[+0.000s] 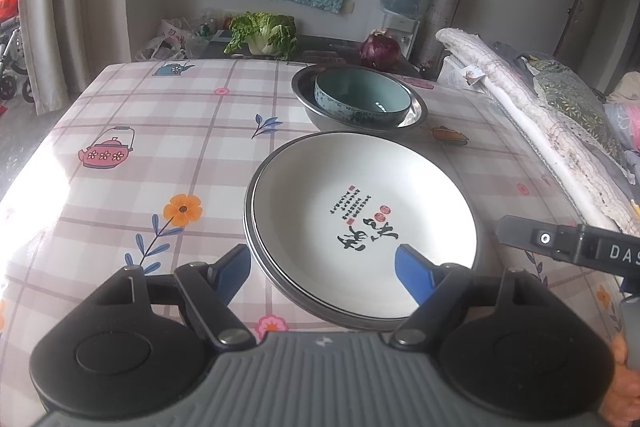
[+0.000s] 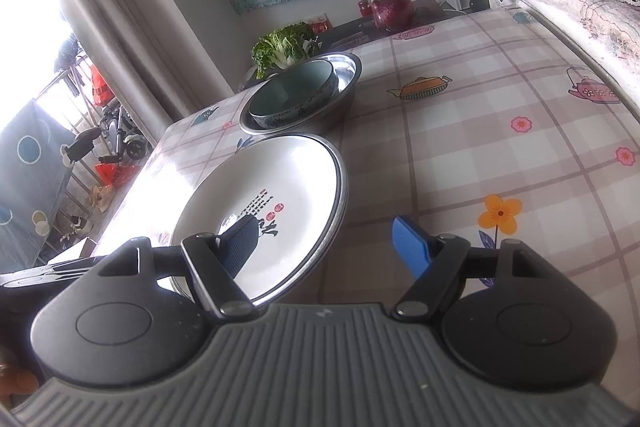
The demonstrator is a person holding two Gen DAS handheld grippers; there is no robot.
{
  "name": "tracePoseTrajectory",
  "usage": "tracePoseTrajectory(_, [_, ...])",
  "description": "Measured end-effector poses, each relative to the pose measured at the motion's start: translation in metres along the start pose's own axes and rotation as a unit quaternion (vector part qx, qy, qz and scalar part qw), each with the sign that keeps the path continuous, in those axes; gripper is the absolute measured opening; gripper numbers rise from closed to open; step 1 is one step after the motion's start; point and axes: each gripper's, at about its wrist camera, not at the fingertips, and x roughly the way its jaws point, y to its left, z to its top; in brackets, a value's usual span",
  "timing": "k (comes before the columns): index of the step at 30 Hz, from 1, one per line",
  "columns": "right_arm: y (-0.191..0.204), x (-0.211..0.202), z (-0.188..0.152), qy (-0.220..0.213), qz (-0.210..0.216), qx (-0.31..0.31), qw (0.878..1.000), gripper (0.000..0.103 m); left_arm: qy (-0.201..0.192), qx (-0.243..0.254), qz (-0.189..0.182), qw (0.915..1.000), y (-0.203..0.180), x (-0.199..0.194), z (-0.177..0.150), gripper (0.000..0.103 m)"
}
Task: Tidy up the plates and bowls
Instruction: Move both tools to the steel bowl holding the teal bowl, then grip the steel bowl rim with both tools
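Bright daylight from the left, glare on the tablecloth [image 1: 60, 187], fisheye-curved edges, sharp focus

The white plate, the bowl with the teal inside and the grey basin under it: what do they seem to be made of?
White plate: probably glazed ceramic, though melamine is possible; glossy white with printed black calligraphy.
Teal bowl: likely glazed ceramic; smooth teal inside, patterned outer wall.
Grey basin: looks like stainless steel; thin rim with mirror-like reflections.
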Motion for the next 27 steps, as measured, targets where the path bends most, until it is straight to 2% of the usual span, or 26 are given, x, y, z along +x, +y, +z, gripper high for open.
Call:
tracePoseTrajectory(7, [-0.002,0.003,0.009,-0.001,-0.003,-0.008,1.0,0.074,-0.012,0.001,-0.003,0.9999,0.006,0.001,0.019,0.081])
tracePoseTrajectory(12, [-0.014,0.007,0.038,-0.02,-0.001,-0.004,1.0,0.074,-0.036,-0.017,-0.006,0.9992,0.021,0.007,0.059,0.081])
tracePoseTrajectory(17, [-0.028,0.029,0.073,-0.022,-0.003,0.003,1.0,0.074,-0.045,-0.045,-0.022,0.9977,0.037,0.032,0.1,0.078])
tracePoseTrajectory(20, [-0.035,0.052,0.094,-0.014,-0.001,0.011,1.0,0.074,-0.043,-0.06,-0.034,0.9967,0.044,0.054,0.12,0.071])
tracePoseTrajectory(22, [-0.04,0.072,0.11,-0.007,0.001,0.018,1.0,0.072,-0.037,-0.072,-0.043,0.9958,0.048,0.073,0.133,0.062])
tracePoseTrajectory(27, [-0.052,0.116,0.142,0.003,0.003,0.036,0.999,0.057,-0.008,-0.09,-0.057,0.9943,0.055,0.115,0.153,0.037])
